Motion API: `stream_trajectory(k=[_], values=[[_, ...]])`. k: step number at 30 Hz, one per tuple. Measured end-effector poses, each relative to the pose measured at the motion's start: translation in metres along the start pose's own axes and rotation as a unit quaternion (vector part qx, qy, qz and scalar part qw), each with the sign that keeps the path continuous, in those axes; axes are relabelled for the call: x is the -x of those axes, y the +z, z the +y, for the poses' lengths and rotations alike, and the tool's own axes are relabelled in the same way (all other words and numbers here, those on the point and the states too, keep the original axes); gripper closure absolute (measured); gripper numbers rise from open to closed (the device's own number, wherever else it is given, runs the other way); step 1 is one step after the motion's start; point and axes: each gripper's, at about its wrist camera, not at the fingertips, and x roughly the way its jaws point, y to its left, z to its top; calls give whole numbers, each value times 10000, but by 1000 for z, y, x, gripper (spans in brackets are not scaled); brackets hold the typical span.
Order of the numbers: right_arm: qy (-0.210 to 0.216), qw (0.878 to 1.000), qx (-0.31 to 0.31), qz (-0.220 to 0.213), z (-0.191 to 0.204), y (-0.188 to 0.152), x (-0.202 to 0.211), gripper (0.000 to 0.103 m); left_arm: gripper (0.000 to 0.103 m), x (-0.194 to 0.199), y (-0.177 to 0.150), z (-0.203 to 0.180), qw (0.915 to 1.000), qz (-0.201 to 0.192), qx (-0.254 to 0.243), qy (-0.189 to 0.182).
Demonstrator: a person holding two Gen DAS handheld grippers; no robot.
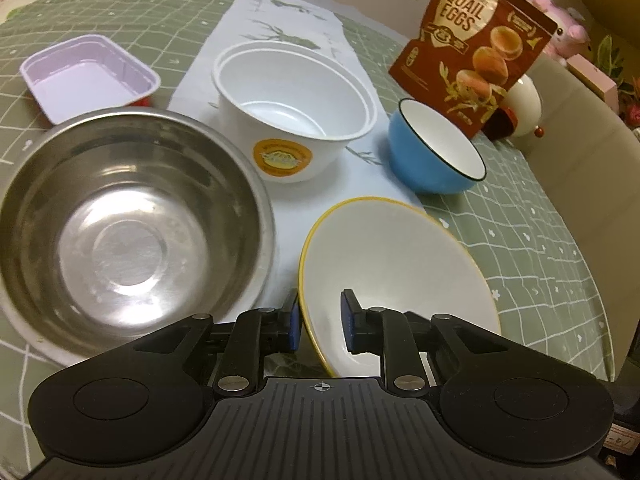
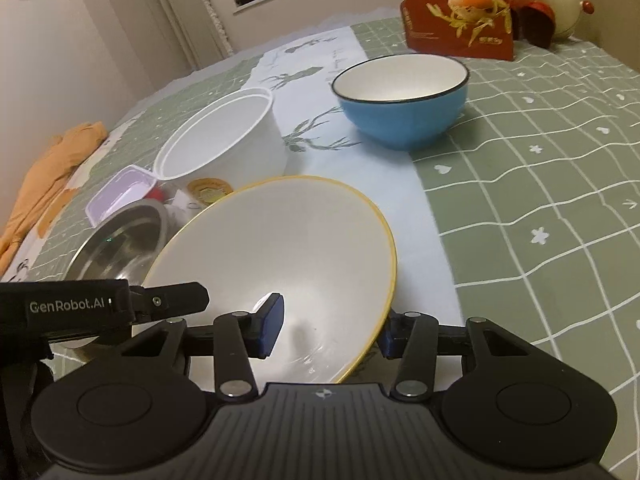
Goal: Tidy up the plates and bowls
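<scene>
Two handheld grippers at one yellow-rimmed white bowl (image 1: 396, 264) on a desk (image 1: 540, 240) under a green checked cloth.

Left gripper (image 1: 320, 320): the jaws straddled the bowl's near left rim, one pad outside the wall and one inside. The gap was narrow, but whether the pads pressed on the wall could not be told from either view. The bowl sat tilted, its opening turned toward the cameras.

Right gripper (image 2: 332, 328): the jaws straddled the same bowl's right rim, the left pad inside the bowl and standing clear of the wall, the right pad outside and close against the rim; the jaws were spread. The left gripper's black body, marked "GenRobot.AI", lay just left of these jaws, at the bowl's other edge.

Around the left jaws: a steel bowl (image 1: 128, 220) lay directly to their left, close beside the yellow-rimmed bowl. Ahead of them stood a white plastic tub (image 1: 296, 108) with an orange label. A blue bowl (image 1: 436, 148) with a dark rim stood ahead and to the right. A pale rectangular tray (image 1: 88, 76) lay far ahead on the left. A red snack bag (image 1: 476, 44) printed "QUAIL EGGS" stood upright beyond the blue bowl. A white runner (image 1: 280, 20) with a leaf print lay under the tub.
</scene>
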Motion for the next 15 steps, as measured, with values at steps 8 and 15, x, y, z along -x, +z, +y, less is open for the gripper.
stream_trajectory(k=[8,15], values=[[49,9999,83,27,9,-3,-1,56,81,3,-2,3,10000,-6,-19,50],[77,9999,40,64,5,-5,1,55,81,13,-2,1,9999,-135,-46,-2]])
